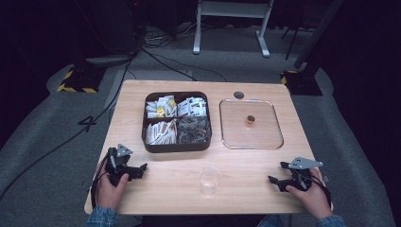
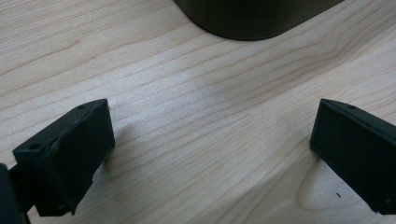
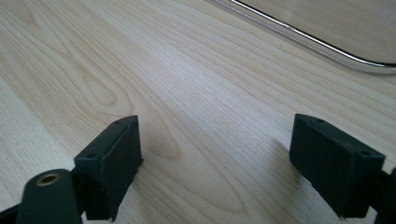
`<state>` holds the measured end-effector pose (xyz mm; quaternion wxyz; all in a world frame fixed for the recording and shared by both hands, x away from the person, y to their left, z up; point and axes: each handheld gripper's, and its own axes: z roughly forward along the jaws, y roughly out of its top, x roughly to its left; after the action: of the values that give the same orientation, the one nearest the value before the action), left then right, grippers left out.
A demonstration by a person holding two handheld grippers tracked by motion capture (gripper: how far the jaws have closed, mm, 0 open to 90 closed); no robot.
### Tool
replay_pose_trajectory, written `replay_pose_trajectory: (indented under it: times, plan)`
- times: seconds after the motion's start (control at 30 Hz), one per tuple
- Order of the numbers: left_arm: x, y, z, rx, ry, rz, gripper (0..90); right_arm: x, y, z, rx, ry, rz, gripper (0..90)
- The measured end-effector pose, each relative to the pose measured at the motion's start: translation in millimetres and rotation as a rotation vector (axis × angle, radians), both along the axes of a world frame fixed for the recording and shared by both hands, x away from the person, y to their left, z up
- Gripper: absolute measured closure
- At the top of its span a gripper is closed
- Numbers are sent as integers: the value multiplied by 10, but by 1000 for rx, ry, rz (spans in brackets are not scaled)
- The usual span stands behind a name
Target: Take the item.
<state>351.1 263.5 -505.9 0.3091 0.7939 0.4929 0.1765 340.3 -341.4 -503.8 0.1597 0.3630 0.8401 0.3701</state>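
My left gripper [image 1: 137, 171] rests low over the wooden table [image 1: 246, 175] at the front left, jaws wide apart with bare wood between them [image 2: 212, 135]. At the front right, my right gripper [image 1: 278, 174] is open as well, nothing between its jaws [image 3: 215, 154]. A clear plastic cup [image 1: 209, 180] stands upright on the table between the two grippers. A dark four-compartment box [image 1: 177, 146] of sachets sits behind it. A clear square tray [image 1: 274, 139] to the right holds a small brown-gold object [image 1: 250, 119].
The box's dark corner [image 2: 252, 23] lies just ahead of the left gripper, and the tray's shiny rim [image 3: 317, 39] ahead of the right one. Beyond the table are cables, a white frame [image 1: 231, 23] and stand bases on the grey floor.
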Motion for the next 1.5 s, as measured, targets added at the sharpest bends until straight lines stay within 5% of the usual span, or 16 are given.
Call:
replay_pose_trajectory:
  times: [0.6, 0.93, 1.5]
  plan:
    - [0, 0, 0, 1, 0, 0, 2, -14, -28, 136, 62, -10, 3, 209]
    - [-1, -1, 0, 0, 0, 0, 2, -75, 82, 494, 102, -51, 88, 222]
    - [-2, -10, 0, 0, -1, 15, 2, 127, 366, 950, 92, -89, 186, 233]
